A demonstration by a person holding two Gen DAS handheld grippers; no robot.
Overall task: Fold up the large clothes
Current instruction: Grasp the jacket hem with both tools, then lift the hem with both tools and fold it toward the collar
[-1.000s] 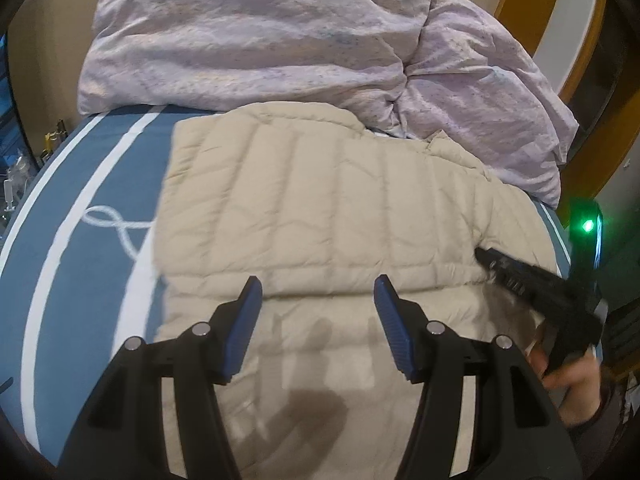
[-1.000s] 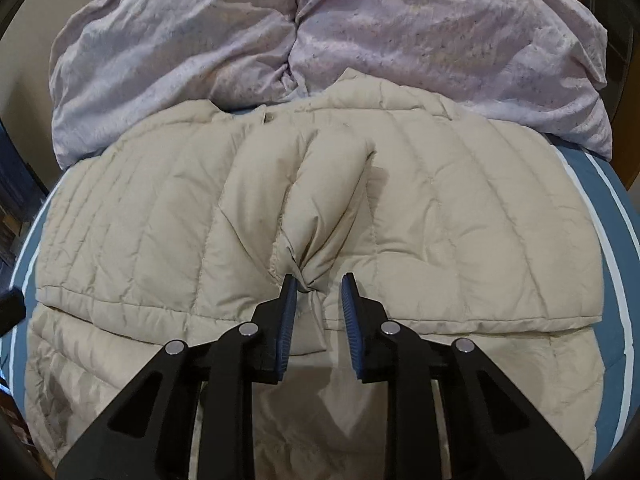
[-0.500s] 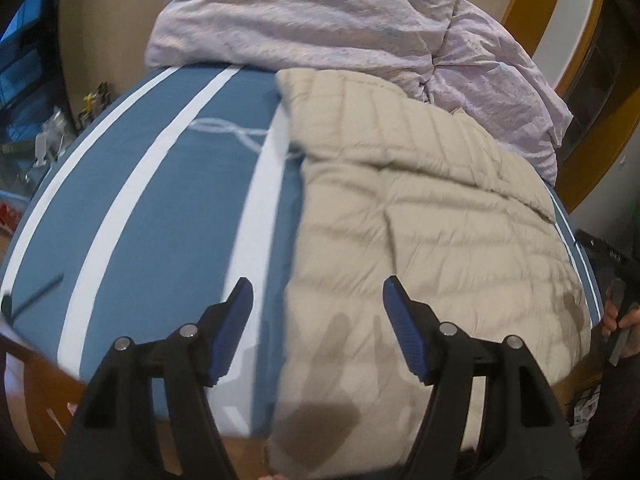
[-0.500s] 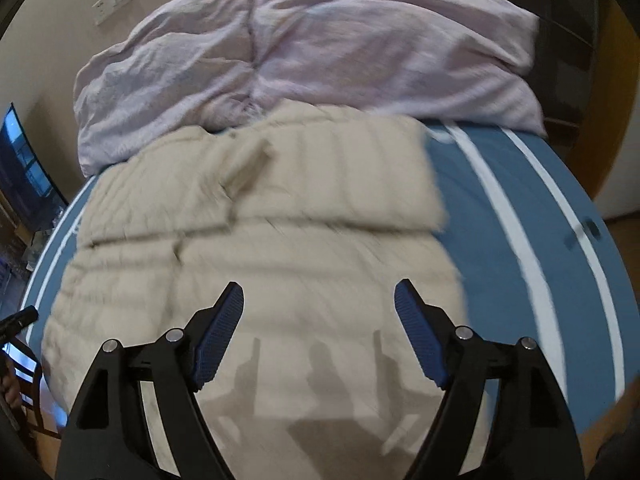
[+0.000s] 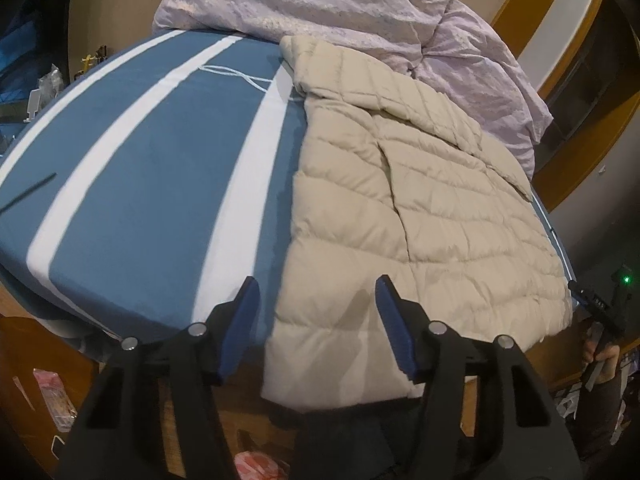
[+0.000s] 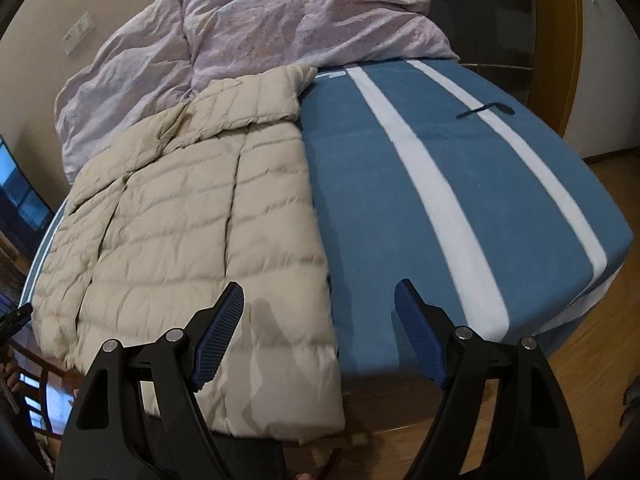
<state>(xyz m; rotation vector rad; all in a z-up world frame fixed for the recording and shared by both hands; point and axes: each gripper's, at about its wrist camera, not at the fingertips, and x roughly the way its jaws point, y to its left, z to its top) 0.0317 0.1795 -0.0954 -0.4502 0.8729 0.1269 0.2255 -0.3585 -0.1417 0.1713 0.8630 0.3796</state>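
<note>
A home bedroom: a bed made up in a blue sheet with white stripes, a rumpled lilac duvet heaped at its head, a wall switch plate on the beige wall, wooden flooring and a wood-framed doorway beside it.

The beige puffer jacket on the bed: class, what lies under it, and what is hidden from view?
Under the jacket lies the blue sheet with white stripes. Its far edge touches the lilac duvet. The sheet beneath the jacket and the jacket's folded-in parts are covered, so unseen.
</note>
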